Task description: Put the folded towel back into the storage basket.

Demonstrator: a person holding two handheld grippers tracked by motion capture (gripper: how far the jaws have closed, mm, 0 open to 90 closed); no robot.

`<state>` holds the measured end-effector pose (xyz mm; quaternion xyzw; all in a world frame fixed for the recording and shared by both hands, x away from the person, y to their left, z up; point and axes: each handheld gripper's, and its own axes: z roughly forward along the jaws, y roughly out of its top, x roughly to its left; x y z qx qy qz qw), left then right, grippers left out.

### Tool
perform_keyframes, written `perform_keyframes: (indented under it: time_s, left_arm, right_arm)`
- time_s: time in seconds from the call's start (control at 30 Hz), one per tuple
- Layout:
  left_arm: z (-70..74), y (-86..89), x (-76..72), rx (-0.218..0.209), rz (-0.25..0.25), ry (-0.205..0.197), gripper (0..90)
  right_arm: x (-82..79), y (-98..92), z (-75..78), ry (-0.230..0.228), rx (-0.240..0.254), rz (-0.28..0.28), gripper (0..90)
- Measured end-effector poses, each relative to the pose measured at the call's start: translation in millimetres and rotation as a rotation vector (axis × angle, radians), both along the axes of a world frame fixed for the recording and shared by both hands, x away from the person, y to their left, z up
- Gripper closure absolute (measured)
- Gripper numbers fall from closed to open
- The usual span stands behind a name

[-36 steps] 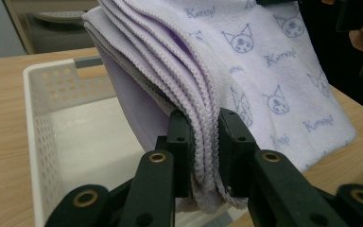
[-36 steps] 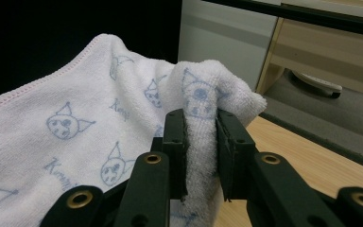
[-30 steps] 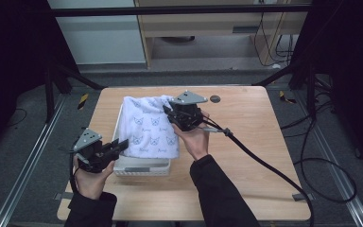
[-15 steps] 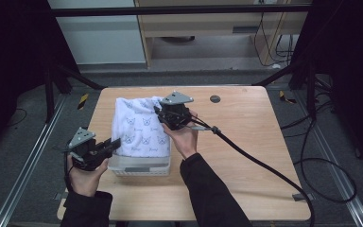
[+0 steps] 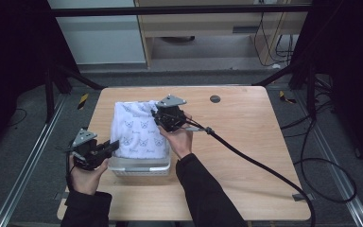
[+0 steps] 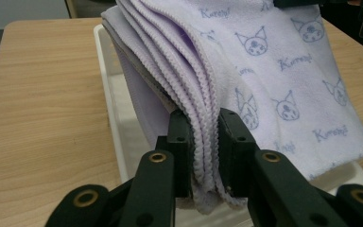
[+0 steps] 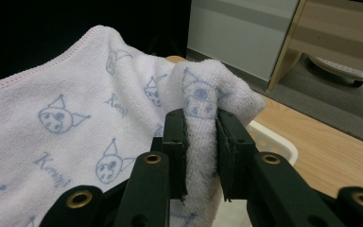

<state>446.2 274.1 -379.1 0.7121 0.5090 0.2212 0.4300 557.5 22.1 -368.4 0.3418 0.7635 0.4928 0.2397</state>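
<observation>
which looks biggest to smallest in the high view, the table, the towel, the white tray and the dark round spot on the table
1. table
2. towel
3. tray, mostly hidden under the towel, so this place is unsure
4. dark round spot

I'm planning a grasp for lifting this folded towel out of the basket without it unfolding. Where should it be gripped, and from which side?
Probably at its edges, as now. The left hand-held gripper comes from the near left side and pinches the stacked hems of the towel together. The right hand-held gripper clamps a bunched fold at the far right side. The towel sits proud of the basket, so both edges are open to a side approach.
</observation>
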Motion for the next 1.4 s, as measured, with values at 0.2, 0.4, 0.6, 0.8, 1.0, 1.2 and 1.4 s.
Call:
perform_keyframes:
  time_s: [0.2,0.4,0.6,0.8,1.0,1.2,1.4]
  left_arm:
    - [-7.4,-3.1,3.1,0.029,0.000,0.013,75.7]
    - [-12.0,-2.8,4.6,0.045,0.005,0.020,75.8]
    - [-17.7,-5.5,6.8,0.058,0.003,0.019,75.7]
    - [-23.9,-7.7,9.8,0.072,0.008,0.028,75.7]
    - [-29.3,-11.1,12.2,0.085,0.005,0.033,75.7]
    - [-34.1,-13.0,15.3,0.095,-0.002,0.045,75.7]
    - [-38.8,-13.1,18.0,0.105,0.004,0.067,75.7]
  right_arm:
    - [2.2,3.4,-9.0,0.001,-0.026,-0.004,75.3]
    - [4.0,6.2,-15.4,0.010,-0.037,-0.007,75.3]
    - [6.3,7.9,-21.7,0.017,-0.055,-0.016,75.2]
    - [7.9,9.6,-27.8,0.023,-0.070,-0.022,75.2]
    - [9.7,10.0,-32.0,0.033,-0.076,-0.031,75.1]
    - [12.5,7.7,-38.1,0.050,-0.075,-0.040,75.1]
    - [15.1,9.9,-45.7,0.061,-0.081,-0.041,75.0]
